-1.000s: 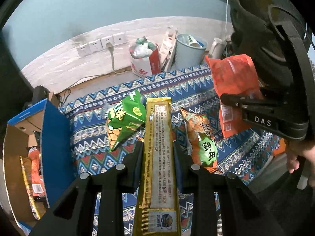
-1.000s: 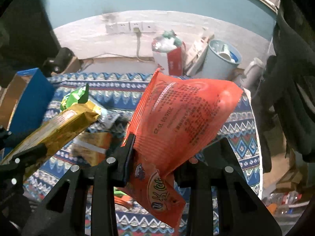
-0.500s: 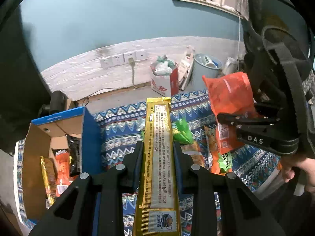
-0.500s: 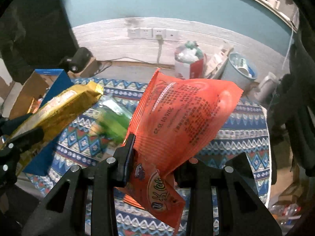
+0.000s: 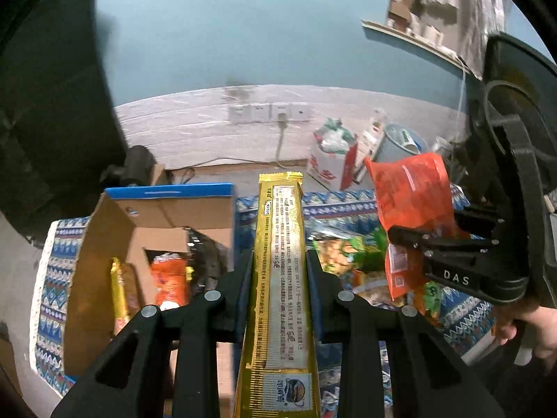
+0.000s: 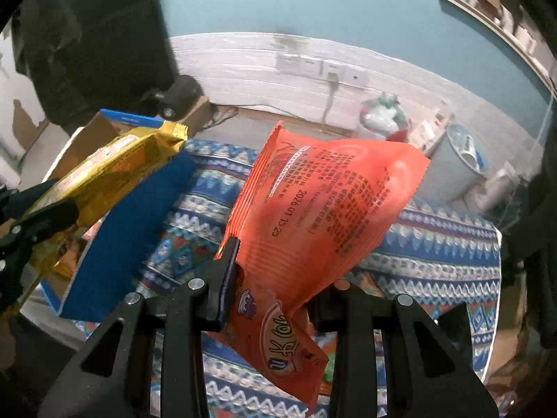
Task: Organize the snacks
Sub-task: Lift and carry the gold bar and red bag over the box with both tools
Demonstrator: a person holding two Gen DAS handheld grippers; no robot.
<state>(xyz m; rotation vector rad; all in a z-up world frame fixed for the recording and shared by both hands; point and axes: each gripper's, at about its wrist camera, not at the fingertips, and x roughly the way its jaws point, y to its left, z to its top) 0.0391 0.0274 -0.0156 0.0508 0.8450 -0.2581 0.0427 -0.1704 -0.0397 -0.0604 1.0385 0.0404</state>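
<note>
Snacks are in both grippers now, one packet in each, and both are in the air above the patterned cloth (image 6: 435, 244) that covers the table. The left gripper (image 5: 278, 278) is closed on a long gold packet (image 5: 280, 261); its two fingers press the packet from both sides near the middle, and the top half stands out straight in front. The right gripper (image 6: 268, 278) is closed on an orange bag (image 6: 323, 209), held at the lower part, so the upper part leans to the right and the bottom corner hangs under the fingers.

The cardboard box (image 5: 115, 244) with the blue outside stands at the left side of the cloth, open on top. Some packets are already inside it: a gold one, an orange one and a dark one. More loose snacks, green and orange (image 5: 351, 254), lie on the cloth between the box and the right gripper.

I think both packets are very light. The gold one looks rather stiff, maybe with a row of biscuits inside, because it keeps its line without bending; a grip at the middle is good for it, but a hard squeeze could break what is inside. The orange bag is soft, it folds where it is pinched, and the foil is smooth, so it may slip or swing. For such a bag I would take the flat sealed edge, not the puffed middle. The box opening is narrow, so the long packet should probably enter with its end first.
</note>
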